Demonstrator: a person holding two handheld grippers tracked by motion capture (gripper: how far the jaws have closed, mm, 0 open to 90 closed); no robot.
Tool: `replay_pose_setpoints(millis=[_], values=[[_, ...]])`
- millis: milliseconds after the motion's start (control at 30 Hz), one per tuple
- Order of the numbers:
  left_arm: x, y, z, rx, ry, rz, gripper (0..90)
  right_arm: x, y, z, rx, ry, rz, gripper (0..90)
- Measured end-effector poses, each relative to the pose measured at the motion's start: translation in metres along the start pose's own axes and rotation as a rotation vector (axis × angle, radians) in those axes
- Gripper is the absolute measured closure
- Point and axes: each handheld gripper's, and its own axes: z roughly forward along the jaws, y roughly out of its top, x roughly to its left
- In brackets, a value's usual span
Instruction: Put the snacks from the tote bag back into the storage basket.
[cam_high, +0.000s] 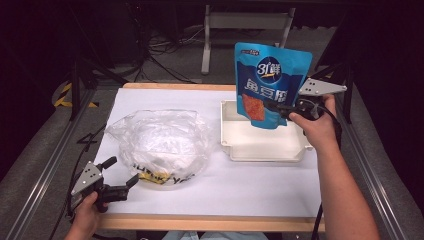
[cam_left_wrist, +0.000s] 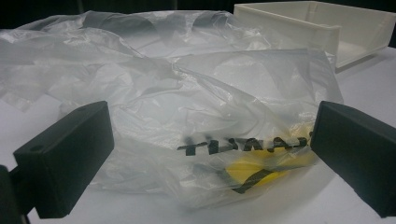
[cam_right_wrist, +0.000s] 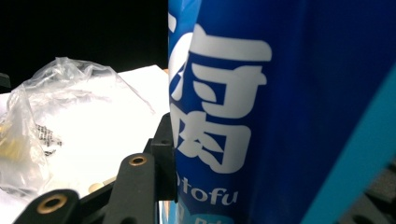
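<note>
The right gripper (cam_high: 274, 108) is closed on the blue pouch (cam_high: 270, 75) and holds it up in the air, over the white tray (cam_high: 265, 151). It pinches the pouch low down, near the bottom right edge. The pouch stands tall, with its long side going up and down and its top tipped a bit toward the far side of the table. The tray is right under it, so the way to the tray is straight down. The plastic bag (cam_high: 160, 145) lies well to the left of the pouch, on the white sheet (cam_high: 260, 185), just beside the tray. The left gripper (cam_high: 121, 176) is wide open and holds nothing. It is low at the near edge of the bag, with its jaws pointing at it, one on each side. So the left hand is the nearer one to the bag, and the right hand is the nearer one to the tray. In the right gripper view the pouch (cam_right_wrist: 280, 112) has big white Chinese letters and the word "tofu" under them. In the high view it has "31" in a round badge near the top. The bag (cam_left_wrist: 187, 107) has black letters and a yellow patch, seen from behind, and I cannot read them for sure.
</note>
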Motion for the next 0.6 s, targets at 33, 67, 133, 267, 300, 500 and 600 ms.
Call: replay_pose_setpoints(millis=[33, 67, 133, 267, 300, 500, 600], values=[[0.0, 0.0, 0.0, 0.003, 0.0, 0.001, 0.1, -0.001, -0.006, 0.002, 0.009, -0.001, 0.007, 57.7], [0.0, 0.0, 0.0, 0.0, -0.001, 0.0, 0.2, -0.001, -0.008, 0.003, 0.014, -0.002, 0.01, 57.8], [0.0, 0.0, 0.0, 0.0, 0.0, 0.001, 0.1, -0.002, -0.013, 0.005, 0.023, -0.006, 0.015, 57.8], [0.0, 0.0, 0.0, -0.001, 0.0, 0.001, 0.2, -0.003, -0.02, 0.009, 0.043, -0.009, 0.017, 57.8], [0.0, 0.0, 0.0, 0.004, 0.0, 0.002, 0.2, -0.003, -0.022, 0.01, 0.05, -0.011, 0.017, 57.7], [0.0, 0.0, 0.0, 0.002, 0.0, 0.001, 0.2, -0.003, -0.035, 0.017, 0.07, -0.01, 0.03, 57.7], [0.0, 0.0, 0.0, 0.002, 0.0, 0.001, 0.1, -0.003, -0.041, 0.02, 0.089, -0.011, 0.03, 57.7]])
